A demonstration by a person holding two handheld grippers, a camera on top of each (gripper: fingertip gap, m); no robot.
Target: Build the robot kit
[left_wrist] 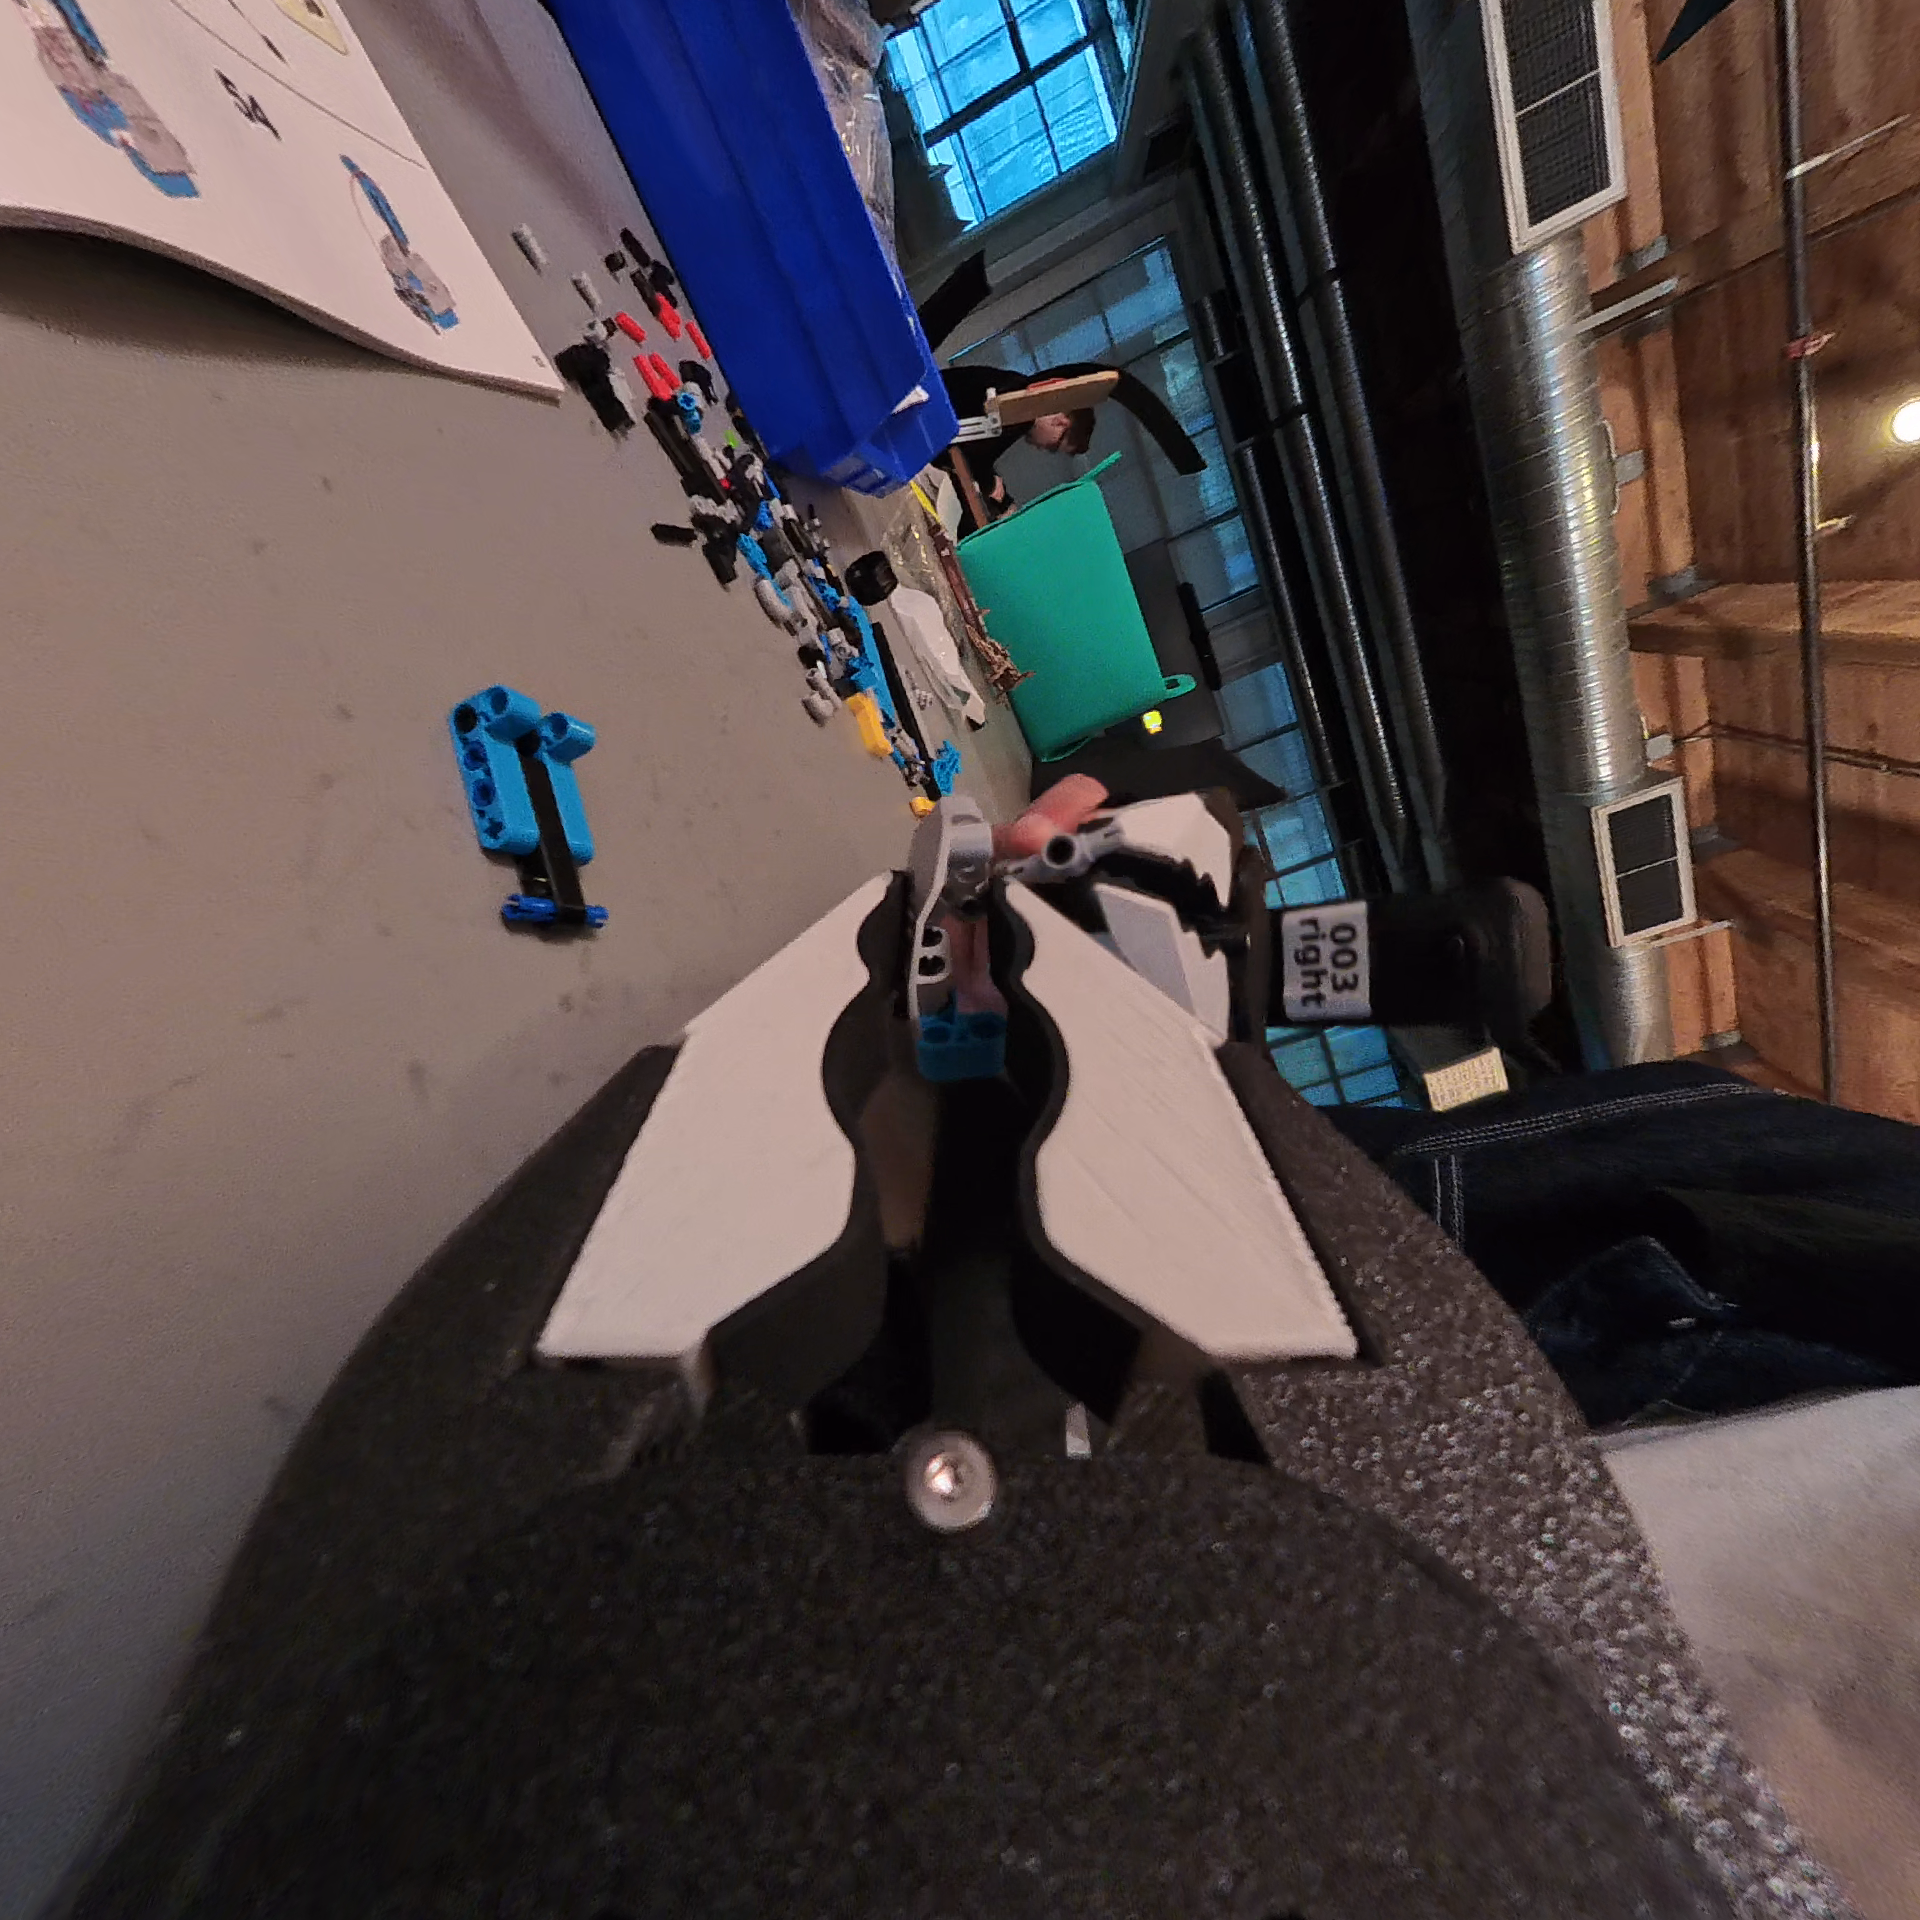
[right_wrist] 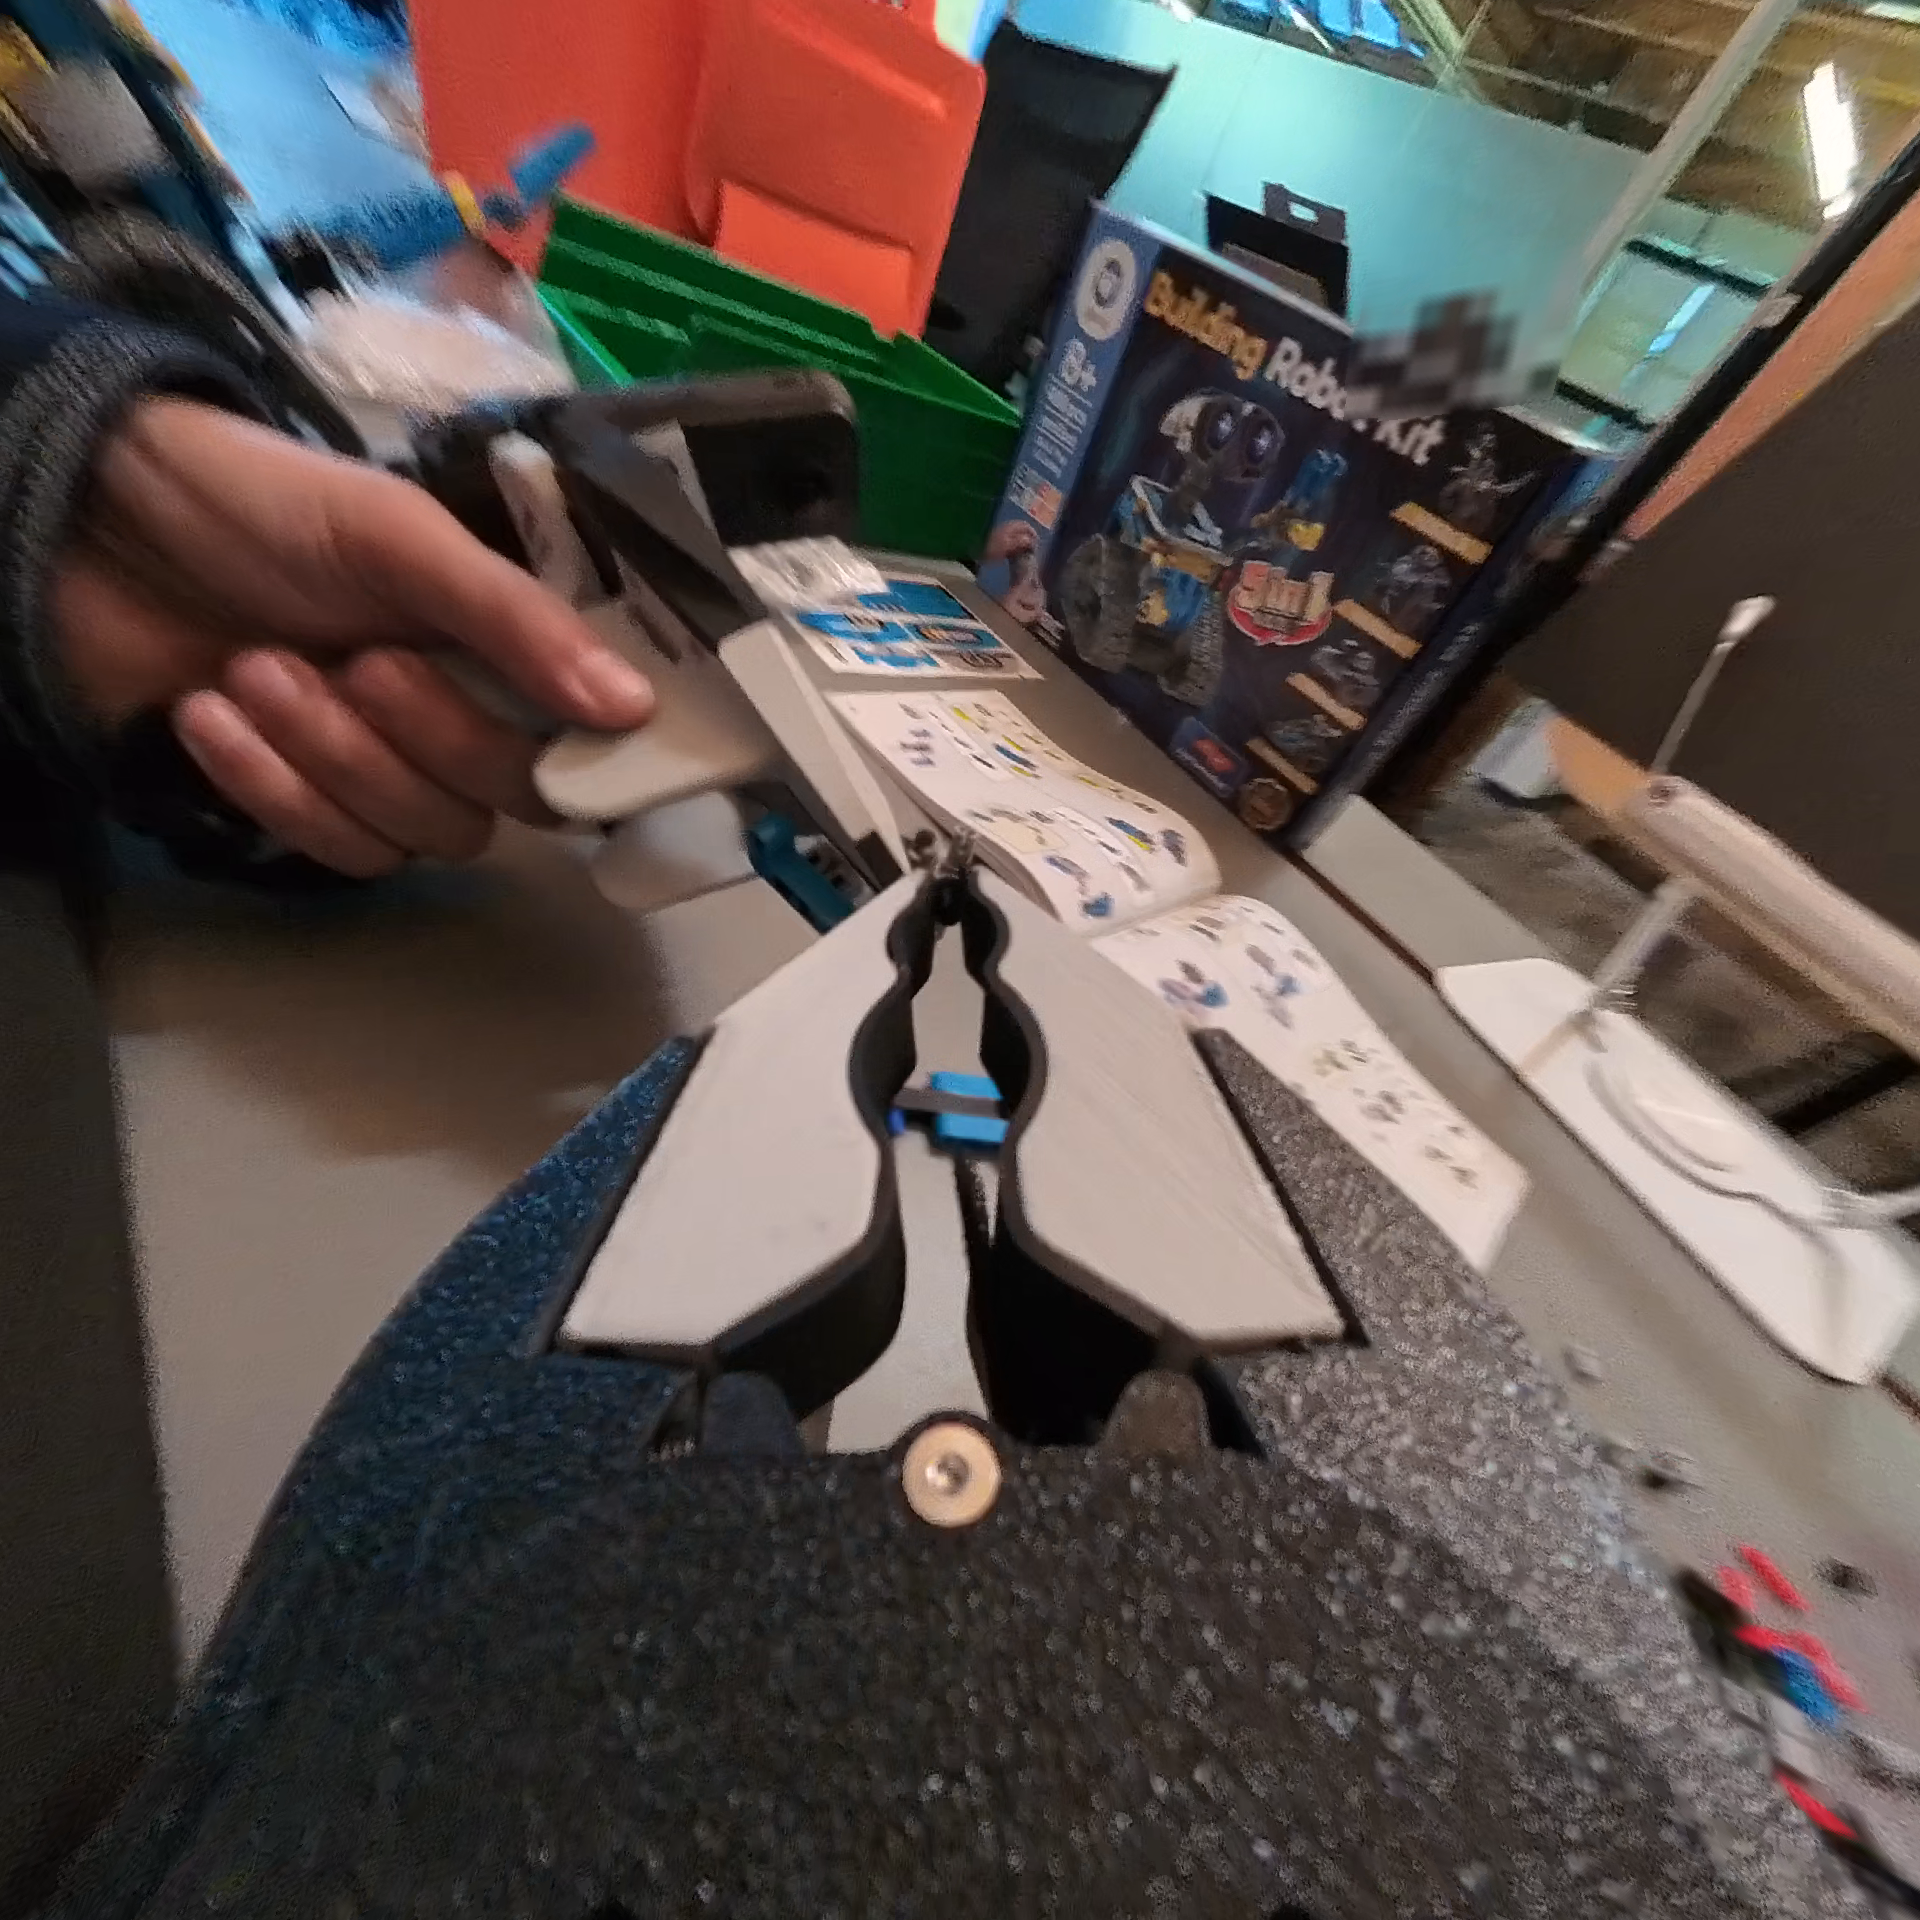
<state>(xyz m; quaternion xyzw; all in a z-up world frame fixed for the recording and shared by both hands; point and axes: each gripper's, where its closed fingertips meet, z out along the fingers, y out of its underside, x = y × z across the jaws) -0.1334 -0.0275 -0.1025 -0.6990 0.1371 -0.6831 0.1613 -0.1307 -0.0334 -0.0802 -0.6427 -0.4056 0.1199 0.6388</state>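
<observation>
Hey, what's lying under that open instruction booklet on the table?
The open instruction booklet rests on the grey table, which shows bare around it. Beyond it lies a sticker sheet, beside the kit box. Anything beneath the pages is covered.

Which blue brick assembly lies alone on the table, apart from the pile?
The blue frame with a black beam, on bare grey table; the loose parts pile lies beside the blue bin.

A workshop: bare timber walls, a metal duct (left_wrist: 1558, 623), storage bins (right_wrist: 790, 405), and parts-strewn table (left_wrist: 260, 644).
</observation>
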